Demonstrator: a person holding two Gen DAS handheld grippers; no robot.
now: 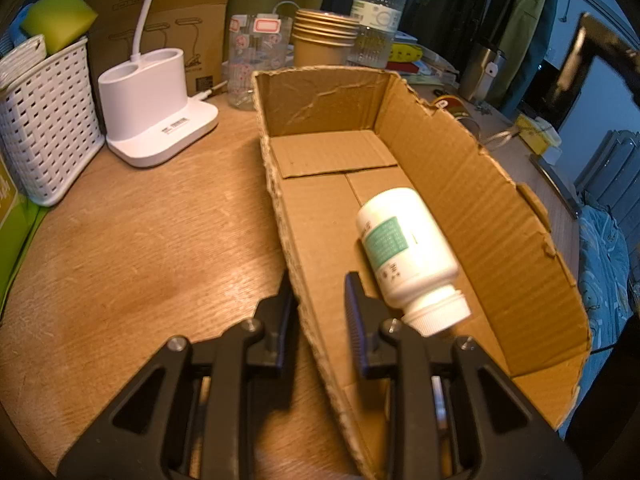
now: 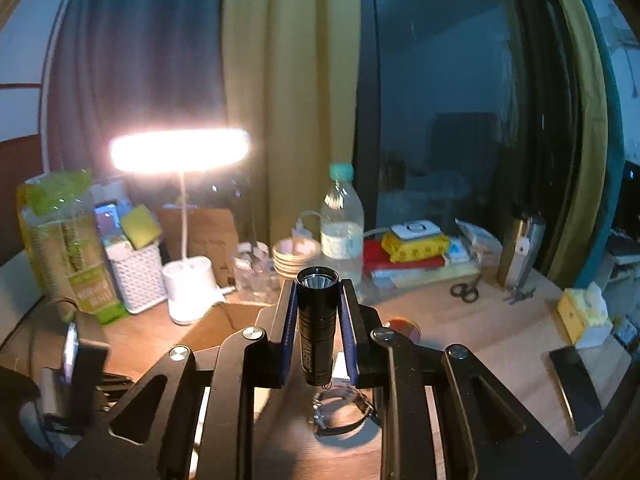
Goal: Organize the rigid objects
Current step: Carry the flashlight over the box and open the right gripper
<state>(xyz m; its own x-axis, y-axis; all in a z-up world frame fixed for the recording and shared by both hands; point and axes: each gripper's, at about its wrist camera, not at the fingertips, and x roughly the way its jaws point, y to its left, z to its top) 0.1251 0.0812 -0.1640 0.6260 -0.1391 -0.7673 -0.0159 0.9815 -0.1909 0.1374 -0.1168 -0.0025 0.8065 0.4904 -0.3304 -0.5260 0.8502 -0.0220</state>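
In the left wrist view an open cardboard box [image 1: 480, 200] lies on the wooden table [image 1: 140, 240]. A white pill bottle [image 1: 408, 248] with a green label lies on its side inside the box. My left gripper [image 1: 318, 300] is shut on the box's near left wall, one finger outside, one inside. In the right wrist view my right gripper [image 2: 318, 312] is shut on a black flashlight [image 2: 317, 320], lens pointing forward, held above the table. A wristwatch [image 2: 340, 412] lies on the table below it.
A white lamp base [image 1: 156, 112], a white basket [image 1: 44, 120], a glass [image 1: 256, 60], stacked paper bowls [image 1: 324, 36] and a water bottle [image 1: 380, 12] stand behind the box. The lit lamp [image 2: 180, 152], scissors [image 2: 466, 290], books [image 2: 412, 252] and a phone [image 2: 576, 388] show in the right wrist view.
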